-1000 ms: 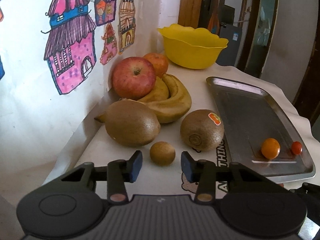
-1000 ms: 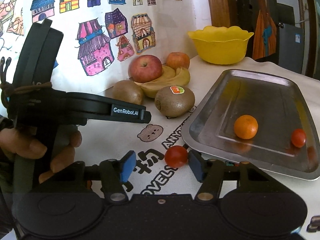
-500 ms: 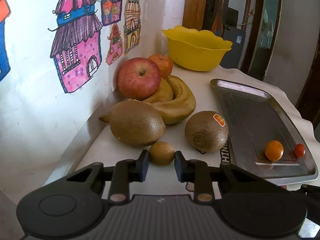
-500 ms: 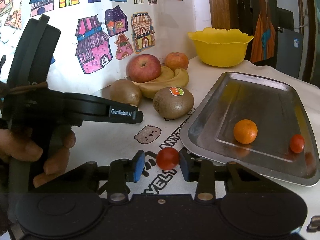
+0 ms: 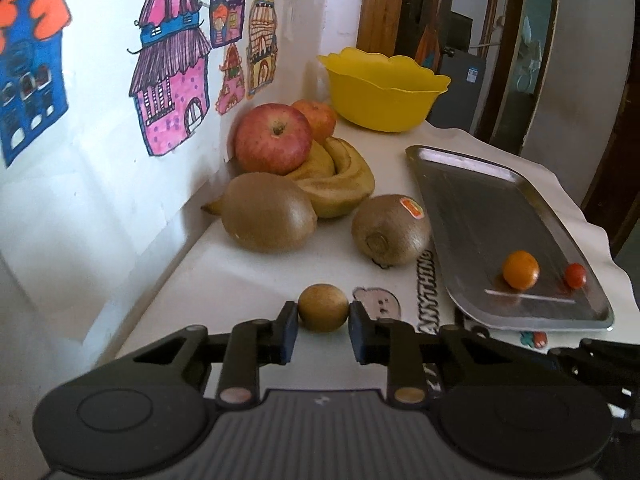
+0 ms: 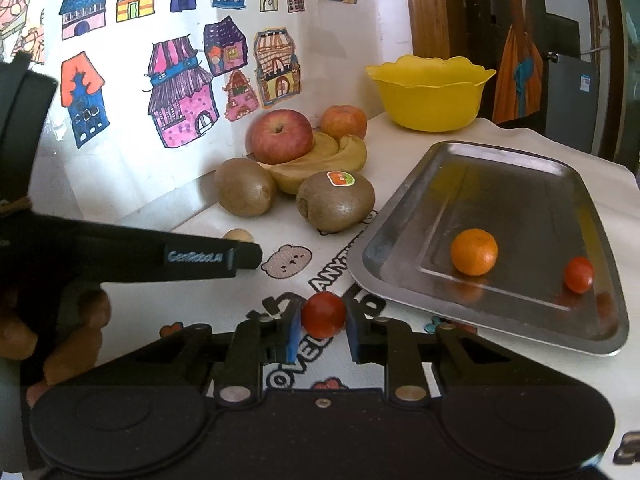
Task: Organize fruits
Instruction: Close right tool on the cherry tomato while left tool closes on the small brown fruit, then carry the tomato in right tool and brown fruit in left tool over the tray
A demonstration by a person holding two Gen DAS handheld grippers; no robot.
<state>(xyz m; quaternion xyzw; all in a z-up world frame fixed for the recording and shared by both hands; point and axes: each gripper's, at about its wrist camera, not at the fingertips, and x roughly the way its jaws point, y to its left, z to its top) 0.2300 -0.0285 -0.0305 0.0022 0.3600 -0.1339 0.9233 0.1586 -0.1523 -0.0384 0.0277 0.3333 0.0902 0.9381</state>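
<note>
My left gripper (image 5: 323, 322) is shut on a small round brown fruit (image 5: 323, 307) and holds it above the white tablecloth. My right gripper (image 6: 323, 322) is shut on a red cherry tomato (image 6: 323, 314), just left of the steel tray (image 6: 520, 168). The tray also shows in the left wrist view (image 5: 472, 196) and holds a small orange (image 6: 474, 251) and another cherry tomato (image 6: 578, 274). In the right wrist view the left gripper (image 6: 120, 254) reaches in from the left, and the brown fruit (image 6: 238, 235) peeks over it.
Two kiwis (image 5: 267, 212) (image 5: 391, 229), bananas (image 5: 340, 184) and two apples (image 5: 273, 138) (image 5: 318, 118) lie by the wall with house drawings. A yellow bowl (image 5: 384, 88) stands at the back. The tablecloth's right edge runs past the tray.
Both grippers closed on their fruits: the left on the small brown fruit, the right on the cherry tomato. Both then pulled back and lifted away from the fruit pile.
</note>
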